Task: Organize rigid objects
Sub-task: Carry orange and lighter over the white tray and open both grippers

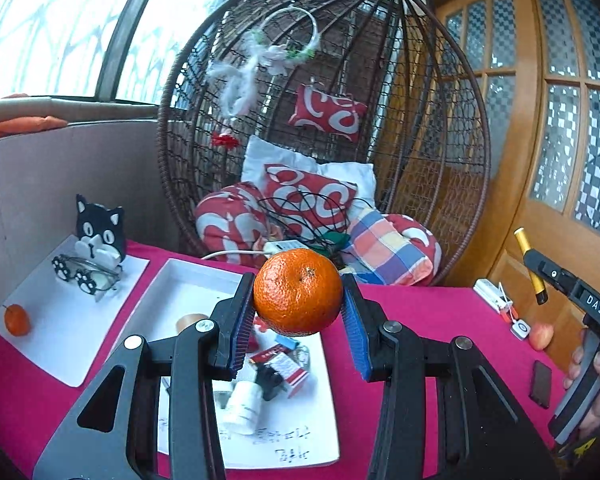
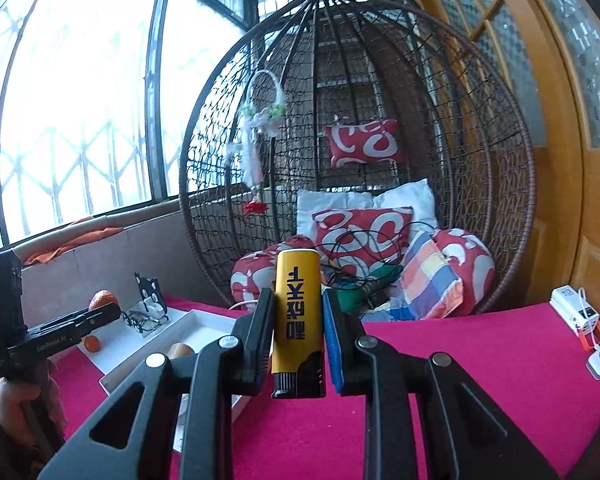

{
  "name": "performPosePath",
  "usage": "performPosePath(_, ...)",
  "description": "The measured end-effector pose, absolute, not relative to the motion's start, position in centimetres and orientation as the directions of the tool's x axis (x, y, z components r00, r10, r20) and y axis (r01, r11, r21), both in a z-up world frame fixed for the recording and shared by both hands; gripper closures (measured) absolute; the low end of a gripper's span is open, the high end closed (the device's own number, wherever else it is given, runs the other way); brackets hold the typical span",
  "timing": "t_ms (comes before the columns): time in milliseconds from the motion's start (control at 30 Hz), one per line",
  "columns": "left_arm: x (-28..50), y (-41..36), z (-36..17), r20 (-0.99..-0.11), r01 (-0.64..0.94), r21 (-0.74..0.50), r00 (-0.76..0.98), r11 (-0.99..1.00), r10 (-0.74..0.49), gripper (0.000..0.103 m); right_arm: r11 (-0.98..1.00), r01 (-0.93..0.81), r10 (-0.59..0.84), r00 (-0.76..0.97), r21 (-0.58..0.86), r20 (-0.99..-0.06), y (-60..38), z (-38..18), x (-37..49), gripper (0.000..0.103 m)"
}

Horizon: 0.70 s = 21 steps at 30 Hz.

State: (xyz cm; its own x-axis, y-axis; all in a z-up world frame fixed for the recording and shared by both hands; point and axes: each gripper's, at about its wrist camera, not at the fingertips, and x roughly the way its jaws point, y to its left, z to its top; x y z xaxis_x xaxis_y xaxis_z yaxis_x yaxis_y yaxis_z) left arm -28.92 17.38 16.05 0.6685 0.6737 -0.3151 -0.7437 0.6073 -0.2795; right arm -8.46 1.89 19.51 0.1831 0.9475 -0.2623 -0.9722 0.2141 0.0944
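Observation:
My left gripper (image 1: 299,294) is shut on a mandarin orange (image 1: 298,291) and holds it in the air above a white tray (image 1: 188,280) of small items. My right gripper (image 2: 298,322) is shut on a yellow lighter (image 2: 298,312), held upright above the pink tablecloth (image 2: 460,380). The right gripper and lighter (image 1: 530,266) also show at the right edge of the left wrist view. The left gripper with its orange (image 2: 102,299) shows at the left of the right wrist view. A second orange (image 1: 17,320) lies on the flat white tray (image 1: 60,340) at left.
A cat-shaped holder with glasses (image 1: 94,256) stands on the left tray. A bottle (image 1: 244,404), packets and a brown round thing (image 1: 190,322) lie in the middle tray. A phone (image 1: 541,384), an apple (image 1: 541,336), a white device (image 2: 576,312) lie right. A wicker hanging chair (image 1: 324,120) stands behind.

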Motion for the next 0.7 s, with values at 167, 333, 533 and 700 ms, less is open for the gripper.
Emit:
performPosePath(167, -30.7, 18.3, 15.4, -0.318, -0.753, -0.302, 0.657, 0.584, 0.683, 0.062, 0.19, -0.979, 0.945, 0.159, 0.081, -0.286, 3.3, 19.2, -9.7, 0.08)
performPosePath(333, -32.6, 19.3, 14.7, -0.324, -0.766, -0.324, 0.641, 0.556, 0.696, 0.062, 0.152, -0.987, 0.942, 0.127, 0.057, -0.312, 5.3, 19.0, -11.7, 0.08)
performPosePath(533, -34.3, 21.1, 14.0, -0.346, -0.792, -0.315, 0.609, 0.523, 0.714, 0.062, 0.095, -0.994, 0.931, 0.071, 0.05, -0.358, 8.9, 18.1, -14.0, 0.08)
performPosePath(700, -34.9, 23.0, 13.7, -0.368, -0.807, -0.299, 0.59, 0.509, 0.718, 0.062, 0.052, -0.997, 0.92, 0.024, 0.06, -0.392, 12.0, 17.3, -15.6, 0.08)
